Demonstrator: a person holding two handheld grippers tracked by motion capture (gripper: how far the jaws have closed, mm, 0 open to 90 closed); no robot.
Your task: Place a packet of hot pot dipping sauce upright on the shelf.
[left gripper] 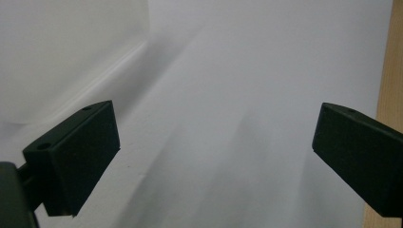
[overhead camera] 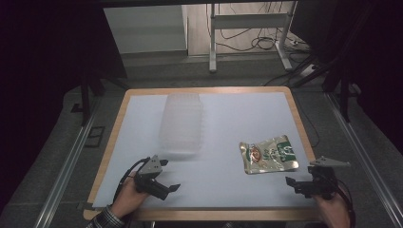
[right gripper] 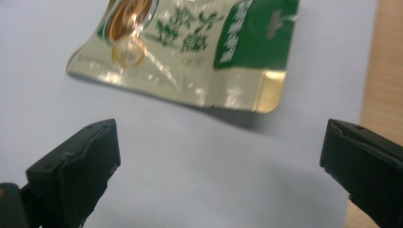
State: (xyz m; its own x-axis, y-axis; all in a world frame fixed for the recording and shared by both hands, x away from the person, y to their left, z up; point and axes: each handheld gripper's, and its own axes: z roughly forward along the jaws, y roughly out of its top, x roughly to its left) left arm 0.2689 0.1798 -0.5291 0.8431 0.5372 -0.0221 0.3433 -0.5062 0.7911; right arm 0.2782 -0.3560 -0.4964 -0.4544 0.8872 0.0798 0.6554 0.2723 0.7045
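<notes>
Two grippers: both low at the near edge of the counter, one in each hand, neither holding anything.
Pouch: a flat foil snack pouch with a green band lies face up on the white sheet, toward the right near corner, clear of everything else.
Right gripper: the right gripper sits just beside the pouch, below and to the right of it in the high view; its fingers stand wide apart with bare sheet between them.
Direction: in the right gripper view the pouch lies straight ahead of the fingers and a little left, its gold bottom corner nearest.
Long axis: runs roughly left to right across the counter, slightly tilted, so the near long edge faces the right gripper.
Left gripper: the left gripper is well apart from the pouch, fingers spread on nothing, close to the clear plastic tray.
Nearer hand: the right, by a wide margin; a short push forward looks enough to reach it.
</notes>
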